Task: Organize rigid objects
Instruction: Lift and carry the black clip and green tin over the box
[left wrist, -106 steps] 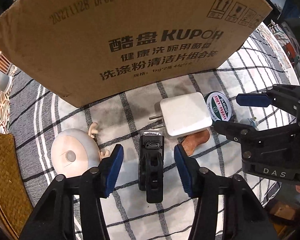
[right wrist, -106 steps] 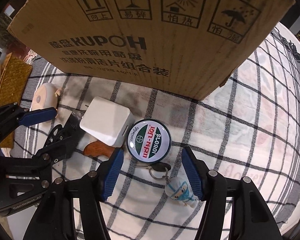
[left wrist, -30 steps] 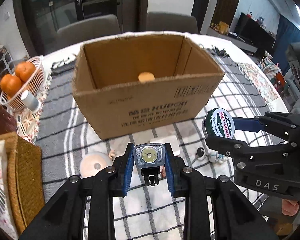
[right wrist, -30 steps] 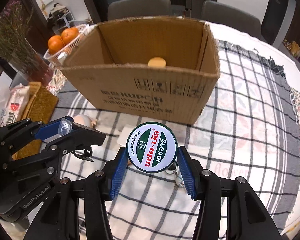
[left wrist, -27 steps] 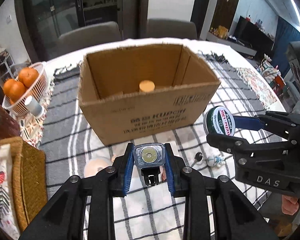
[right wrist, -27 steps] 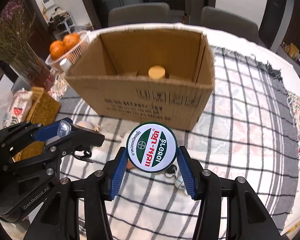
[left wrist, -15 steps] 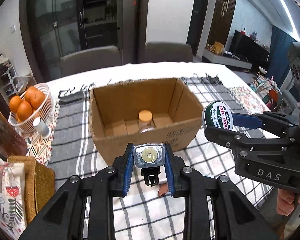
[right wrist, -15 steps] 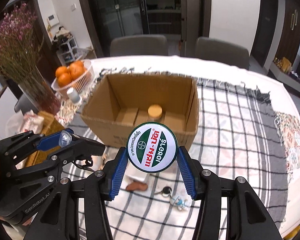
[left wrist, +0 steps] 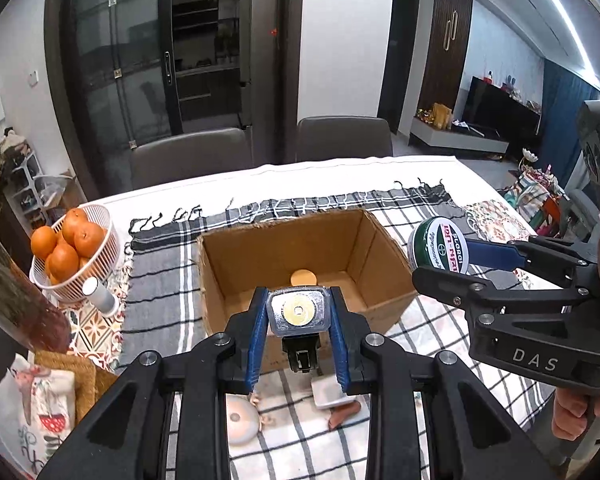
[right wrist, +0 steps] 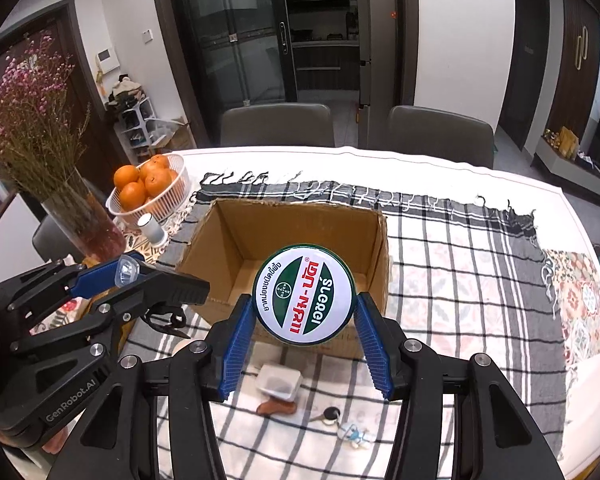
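My left gripper (left wrist: 299,316) is shut on a small black flashlight (left wrist: 298,312), lens facing the camera, held high in front of the open cardboard box (left wrist: 236,256). My right gripper (right wrist: 304,308) is shut on a round green and white tin (right wrist: 304,294), also held above the box's (right wrist: 296,220) near wall. The tin also shows in the left wrist view (left wrist: 438,249). A jar with a tan lid (left wrist: 303,278) stands inside the box. On the checked cloth below lie a white charger (right wrist: 280,384), a brown piece (right wrist: 276,408), a key with a figurine (right wrist: 350,430) and a round cream item (left wrist: 241,424).
A white basket of oranges (left wrist: 70,248) and a small white cylinder (left wrist: 100,296) stand left of the box. A vase of dried flowers (right wrist: 56,184) is at the far left. Woven mats (left wrist: 76,376) lie at the table's left edge. Two chairs (right wrist: 356,132) stand behind the table.
Both grippers have risen and drawn back from the cloth with the flashlight and the tin in them. The box now appears lower and smaller, with its inside in view.
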`<control>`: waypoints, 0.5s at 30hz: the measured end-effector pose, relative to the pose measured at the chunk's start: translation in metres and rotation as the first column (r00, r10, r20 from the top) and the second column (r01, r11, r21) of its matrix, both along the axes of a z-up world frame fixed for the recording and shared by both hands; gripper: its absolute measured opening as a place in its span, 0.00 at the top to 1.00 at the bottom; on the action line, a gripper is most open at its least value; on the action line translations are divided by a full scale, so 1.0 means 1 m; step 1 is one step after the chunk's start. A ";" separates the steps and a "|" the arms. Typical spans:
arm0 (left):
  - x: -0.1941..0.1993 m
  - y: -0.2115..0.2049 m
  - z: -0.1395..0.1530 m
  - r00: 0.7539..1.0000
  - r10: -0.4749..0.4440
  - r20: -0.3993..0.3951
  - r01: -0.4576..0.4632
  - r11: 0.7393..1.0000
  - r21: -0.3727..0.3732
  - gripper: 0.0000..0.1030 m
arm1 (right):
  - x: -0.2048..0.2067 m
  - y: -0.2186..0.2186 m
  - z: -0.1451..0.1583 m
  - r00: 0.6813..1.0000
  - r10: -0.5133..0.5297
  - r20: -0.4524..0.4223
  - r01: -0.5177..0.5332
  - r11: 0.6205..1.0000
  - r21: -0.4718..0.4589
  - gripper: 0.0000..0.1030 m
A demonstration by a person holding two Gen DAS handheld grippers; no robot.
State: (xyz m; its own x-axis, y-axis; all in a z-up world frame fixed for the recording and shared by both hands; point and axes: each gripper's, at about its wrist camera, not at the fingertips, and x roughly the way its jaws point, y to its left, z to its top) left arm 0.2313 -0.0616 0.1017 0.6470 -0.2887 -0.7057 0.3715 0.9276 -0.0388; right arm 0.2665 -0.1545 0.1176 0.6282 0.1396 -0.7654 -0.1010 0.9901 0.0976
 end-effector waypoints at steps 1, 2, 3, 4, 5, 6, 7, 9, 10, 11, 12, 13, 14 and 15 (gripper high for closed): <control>0.003 0.000 0.001 1.000 0.002 0.003 -0.002 1.000 0.003 0.72 | 0.001 0.000 0.000 1.000 -0.001 -0.003 0.001 1.000 0.000 0.50; 0.004 -0.001 0.001 1.000 0.003 0.005 -0.003 1.000 0.005 0.72 | 0.004 0.000 -0.001 1.000 0.000 -0.007 0.000 1.000 0.000 0.50; 0.008 -0.001 0.001 1.000 0.003 0.008 -0.003 1.000 0.009 0.72 | 0.008 0.000 -0.001 1.000 0.000 -0.014 0.000 1.000 -0.002 0.49; 0.011 -0.001 0.001 1.000 0.003 0.008 -0.003 1.000 0.011 0.72 | 0.010 -0.001 -0.002 1.000 -0.001 -0.017 0.001 1.000 -0.002 0.49; 0.014 -0.001 0.001 1.000 0.005 0.008 -0.005 1.000 0.011 0.72 | 0.013 0.000 -0.003 1.000 0.000 -0.023 0.000 1.000 -0.004 0.50; 0.019 -0.001 0.000 1.000 0.007 0.006 -0.007 1.000 0.012 0.72 | 0.017 -0.001 -0.005 1.000 0.002 -0.031 -0.002 1.000 -0.004 0.50; 0.024 -0.001 0.000 1.000 0.008 0.003 -0.008 1.000 0.012 0.72 | 0.020 -0.001 -0.006 0.999 0.001 -0.036 -0.001 1.000 -0.004 0.49; 0.033 0.000 -0.002 1.000 0.013 -0.003 -0.013 1.000 0.012 0.72 | 0.029 -0.001 -0.009 0.999 0.002 -0.047 -0.003 1.000 -0.008 0.49; 0.037 0.000 -0.003 1.000 0.016 -0.006 -0.016 1.000 0.015 0.72 | 0.033 -0.001 -0.009 0.999 0.002 -0.048 -0.002 1.000 -0.011 0.49; 0.041 0.000 -0.004 1.000 0.018 -0.009 -0.018 1.000 0.017 0.72 | 0.036 -0.002 -0.011 0.999 -0.002 -0.050 0.001 1.000 -0.014 0.49; 0.045 -0.001 -0.006 1.000 0.020 -0.012 -0.020 1.000 0.021 0.72 | 0.041 -0.002 -0.013 0.998 -0.002 -0.055 0.001 1.000 -0.018 0.49; 0.048 -0.002 -0.008 1.000 0.021 -0.017 -0.020 0.999 0.025 0.72 | 0.045 -0.002 -0.014 0.998 -0.003 -0.059 0.002 1.000 -0.019 0.49; 0.051 -0.002 -0.010 0.999 0.022 -0.022 -0.022 0.999 0.029 0.72 | 0.050 -0.002 -0.017 0.998 -0.004 -0.067 0.002 1.000 -0.021 0.49; 0.056 -0.002 -0.013 0.999 0.025 -0.031 -0.024 0.999 0.032 0.72 | 0.054 -0.003 -0.019 0.997 -0.003 -0.074 0.001 1.000 -0.024 0.49</control>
